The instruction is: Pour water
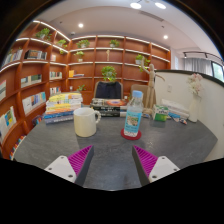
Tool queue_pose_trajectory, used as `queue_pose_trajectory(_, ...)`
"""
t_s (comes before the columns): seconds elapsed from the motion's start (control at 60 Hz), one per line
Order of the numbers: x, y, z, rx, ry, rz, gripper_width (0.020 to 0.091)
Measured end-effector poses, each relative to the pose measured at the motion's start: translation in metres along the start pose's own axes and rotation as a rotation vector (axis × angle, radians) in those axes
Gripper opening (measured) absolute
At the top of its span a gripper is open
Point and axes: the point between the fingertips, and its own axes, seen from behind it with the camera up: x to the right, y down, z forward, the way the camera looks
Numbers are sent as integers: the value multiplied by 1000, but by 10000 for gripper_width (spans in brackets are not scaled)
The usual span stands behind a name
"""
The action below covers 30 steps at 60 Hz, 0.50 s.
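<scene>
A white mug (86, 121) stands on the grey table (110, 160), beyond my left finger. To its right stands a clear water bottle (133, 118) with a blue cap and a red label, upright, beyond my right finger. My gripper (112, 161) is open, its magenta pads (79, 159) spread wide with only bare table between them. Both objects are well ahead of the fingertips and untouched.
A stack of books (62, 108) lies behind the mug at the table's left. A green box (160, 117) sits at the right. A black chair (108, 93) and wooden bookshelves (100, 60) with plants stand behind the table.
</scene>
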Motion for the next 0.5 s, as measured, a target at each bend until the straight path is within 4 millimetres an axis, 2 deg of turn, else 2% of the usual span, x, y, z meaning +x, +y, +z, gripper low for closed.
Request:
queue_pose_trajectory(0.067, -10, 0, -9, 7, -28, 6, 779)
queue_pose_trajectory(0.183, -26, -13, -22, 51, -79, 21, 772)
queue_pose_trajectory(0.5, -35, -26, -40, 85, -87, 22, 771)
